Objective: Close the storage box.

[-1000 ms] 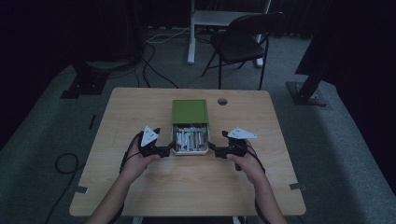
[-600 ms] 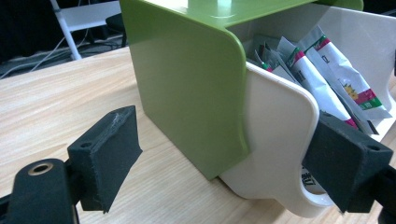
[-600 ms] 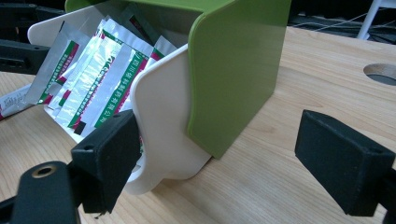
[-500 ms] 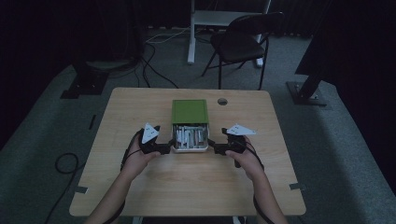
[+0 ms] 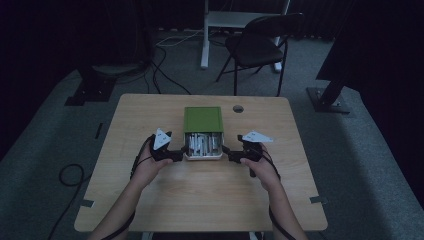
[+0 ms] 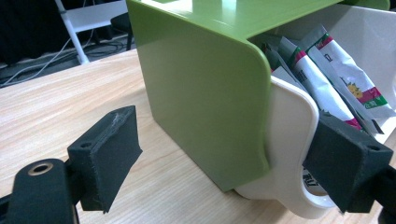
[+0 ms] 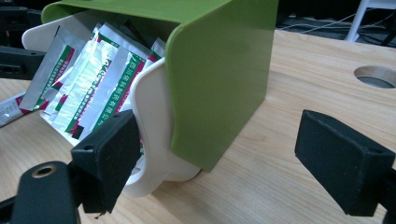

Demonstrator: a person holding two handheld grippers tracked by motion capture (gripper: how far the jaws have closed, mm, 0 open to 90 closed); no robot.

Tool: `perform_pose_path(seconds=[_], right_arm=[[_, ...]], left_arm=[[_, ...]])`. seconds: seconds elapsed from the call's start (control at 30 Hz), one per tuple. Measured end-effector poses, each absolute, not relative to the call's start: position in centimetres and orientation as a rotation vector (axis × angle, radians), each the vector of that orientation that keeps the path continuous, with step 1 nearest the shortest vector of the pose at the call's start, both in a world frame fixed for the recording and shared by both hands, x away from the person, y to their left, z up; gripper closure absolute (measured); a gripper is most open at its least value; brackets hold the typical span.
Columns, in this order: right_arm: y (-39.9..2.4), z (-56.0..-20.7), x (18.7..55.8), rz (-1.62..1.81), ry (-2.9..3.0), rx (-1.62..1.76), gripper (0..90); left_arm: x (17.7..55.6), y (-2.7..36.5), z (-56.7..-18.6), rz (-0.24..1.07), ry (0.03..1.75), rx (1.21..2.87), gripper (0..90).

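1. a green-lidded box [image 5: 202, 120] stands in the middle of the wooden bench [image 5: 200, 200], a little toward its far side, with a white inner tray [image 5: 203, 155] pulled out toward the near side.
2. the tray holds a loose stack of silver sachets [image 5: 202, 143] with red and green print; in the left gripper view they lean against the tray's wall under the green cover.
3. the left hand-held gripper [image 5: 179, 152] sits at the tray's left near corner. its jaws are spread wide: in the left gripper view one pad lies close against the white tray wall [image 6: 287, 154], though whether it touches cannot be told, and the other pad stands clear over bare wood.
4. the right hand-held gripper [image 5: 229, 153] sits at the tray's right near corner, mirror fashion. its jaws are also spread wide: in the right gripper view one pad is by the tray's white wall [image 7: 152, 140] and the other stands well apart from the green cover [image 7: 219, 84].
5. neither hand-held gripper is pinching anything.
6. a round hole [image 5: 238, 108] in the bench lies just right of the box's far end.
7. a folding chair [image 5: 260, 47] stands on the floor beyond the bench.
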State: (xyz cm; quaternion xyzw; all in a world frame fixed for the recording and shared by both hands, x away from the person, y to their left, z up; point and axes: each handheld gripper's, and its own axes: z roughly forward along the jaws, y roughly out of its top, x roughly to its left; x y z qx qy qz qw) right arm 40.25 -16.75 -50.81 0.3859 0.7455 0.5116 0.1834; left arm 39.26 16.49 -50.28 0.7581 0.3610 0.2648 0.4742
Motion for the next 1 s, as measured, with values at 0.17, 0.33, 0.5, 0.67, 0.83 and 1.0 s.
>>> perform_pose_path(seconds=[0.17,0.33,0.5,0.67,0.83,1.0], right_arm=[[-16.7,-50.9,40.5,1.441,2.095,1.094,13.8],[-16.6,-50.9,40.7,1.439,2.084,1.106,13.9],[-16.4,-50.9,41.1,1.422,2.068,1.111,13.9],[-16.2,-51.0,41.3,1.420,2.049,1.130,13.9],[-16.0,-50.9,41.5,1.407,2.034,1.140,14.1],[-15.8,-50.9,41.7,1.396,2.017,1.158,14.1]], left_arm=[[39.6,16.5,-50.3,0.648,0.884,1.851,15.1],[40.0,16.4,-50.3,0.651,0.890,1.848,15.1],[40.4,16.5,-50.5,0.652,0.898,1.835,15.1],[40.8,16.5,-50.6,0.655,0.908,1.823,15.1],[41.1,16.5,-50.6,0.655,0.914,1.812,15.1],[41.3,16.4,-50.6,0.653,0.928,1.803,15.1]])
